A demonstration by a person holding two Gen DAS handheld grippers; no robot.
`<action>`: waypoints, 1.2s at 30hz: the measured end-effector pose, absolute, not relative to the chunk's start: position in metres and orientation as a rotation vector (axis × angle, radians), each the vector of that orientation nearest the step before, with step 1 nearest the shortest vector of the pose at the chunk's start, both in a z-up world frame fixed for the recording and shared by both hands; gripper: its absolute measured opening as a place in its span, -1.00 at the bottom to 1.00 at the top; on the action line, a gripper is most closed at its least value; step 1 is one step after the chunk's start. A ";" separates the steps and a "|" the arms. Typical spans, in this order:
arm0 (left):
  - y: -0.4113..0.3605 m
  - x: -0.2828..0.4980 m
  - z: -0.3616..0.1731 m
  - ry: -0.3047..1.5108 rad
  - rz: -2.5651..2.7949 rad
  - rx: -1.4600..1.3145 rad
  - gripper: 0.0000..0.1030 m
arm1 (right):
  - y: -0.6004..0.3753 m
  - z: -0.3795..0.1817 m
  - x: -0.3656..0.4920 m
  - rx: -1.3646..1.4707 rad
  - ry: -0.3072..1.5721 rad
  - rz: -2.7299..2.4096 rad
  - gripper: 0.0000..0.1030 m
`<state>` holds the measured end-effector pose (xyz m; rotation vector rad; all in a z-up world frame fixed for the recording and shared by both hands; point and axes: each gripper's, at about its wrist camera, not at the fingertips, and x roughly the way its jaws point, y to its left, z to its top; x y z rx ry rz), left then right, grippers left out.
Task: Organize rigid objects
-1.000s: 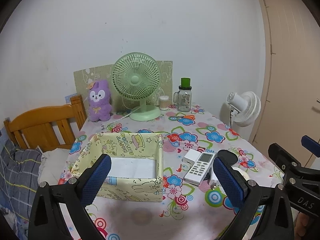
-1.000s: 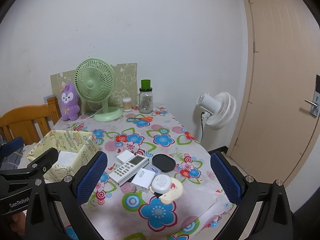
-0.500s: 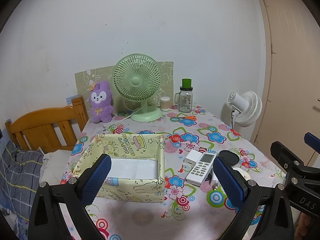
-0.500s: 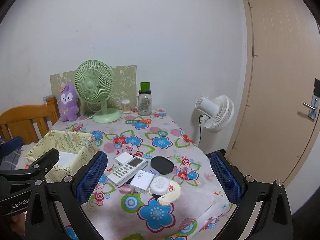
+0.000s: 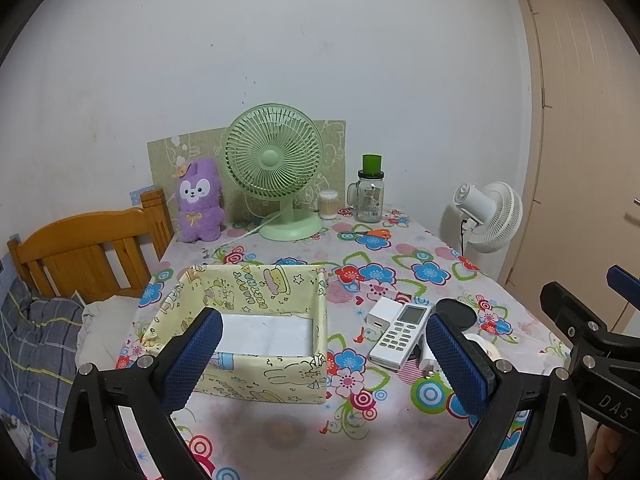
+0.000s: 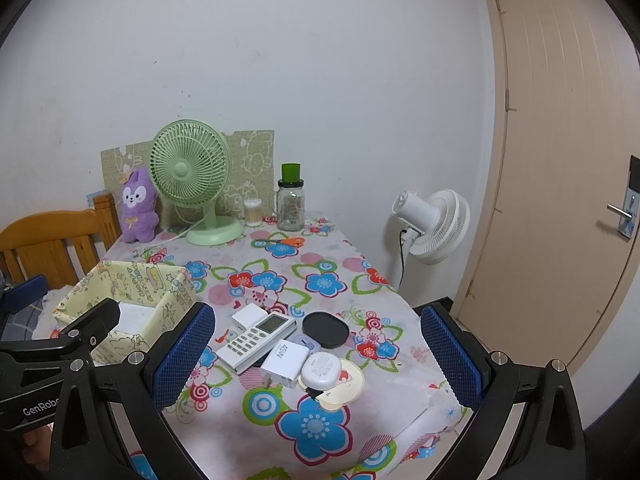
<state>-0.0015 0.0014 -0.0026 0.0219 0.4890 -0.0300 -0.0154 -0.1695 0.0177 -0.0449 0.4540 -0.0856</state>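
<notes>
Hovering above the near edge of the tabletop (image 6: 320,436), you have both grippers spread wide and empty: the left gripper (image 5: 324,364) faces the yellow fabric box (image 5: 256,332), the right gripper (image 6: 316,360) faces the cluster of small items. Nothing has gone into the box, so this looks like the approach before a first pick. The remote (image 6: 256,340), white charger (image 6: 285,364), black disc (image 6: 325,329) and white oval case (image 6: 321,369) lie touching or overlapping just right of the box. Your next move likely calls for lowering the right gripper squarely over one item, probably the remote, without nudging its neighbours.
</notes>
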 end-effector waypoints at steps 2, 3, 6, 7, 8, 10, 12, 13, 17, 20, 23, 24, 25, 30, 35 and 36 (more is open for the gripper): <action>0.002 -0.001 -0.002 0.489 -0.030 0.022 0.99 | -0.170 0.017 -0.014 -0.045 0.455 -0.084 1.00; 0.002 -0.001 -0.002 0.489 -0.030 0.021 0.99 | -0.171 0.017 -0.013 -0.042 0.457 -0.083 1.00; 0.002 -0.001 -0.003 0.490 -0.030 0.023 0.99 | -0.171 0.016 -0.011 -0.035 0.465 -0.080 1.00; 0.001 -0.001 -0.003 0.492 -0.031 0.023 0.99 | -0.172 0.016 -0.009 -0.034 0.467 -0.079 1.00; 0.002 0.000 -0.003 0.493 -0.032 0.022 0.99 | -0.172 0.016 -0.009 -0.034 0.469 -0.079 1.00; 0.001 0.001 -0.004 0.498 -0.033 0.022 0.99 | -0.173 0.015 -0.007 -0.032 0.473 -0.079 1.00; 0.001 0.003 -0.004 0.500 -0.035 0.022 0.99 | -0.173 0.014 -0.006 -0.031 0.475 -0.080 1.00; 0.000 0.003 -0.004 0.501 -0.036 0.022 0.99 | -0.173 0.014 -0.005 -0.031 0.476 -0.081 1.00; -0.001 0.007 -0.005 0.506 -0.042 0.023 0.99 | -0.174 0.013 -0.001 -0.034 0.480 -0.082 1.00; -0.001 0.009 -0.005 0.502 -0.043 0.020 0.99 | -0.174 0.014 0.000 -0.034 0.475 -0.080 1.00; -0.002 0.012 -0.006 0.505 -0.042 0.022 0.99 | -0.174 0.013 0.003 -0.033 0.475 -0.078 1.00; -0.002 0.012 -0.007 0.509 -0.042 0.022 0.99 | -0.175 0.012 0.004 -0.031 0.477 -0.077 1.00; -0.002 0.013 -0.008 0.513 -0.042 0.022 0.99 | -0.175 0.012 0.004 -0.030 0.478 -0.078 1.00; -0.005 0.020 -0.014 0.534 -0.047 0.027 0.99 | -0.179 0.008 0.009 -0.018 0.493 -0.072 1.00; -0.007 0.029 -0.022 0.560 -0.053 0.018 0.98 | -0.182 0.002 0.017 -0.021 0.507 -0.071 1.00; -0.008 0.030 -0.024 0.566 -0.054 0.016 0.98 | -0.183 0.000 0.019 -0.020 0.510 -0.071 1.00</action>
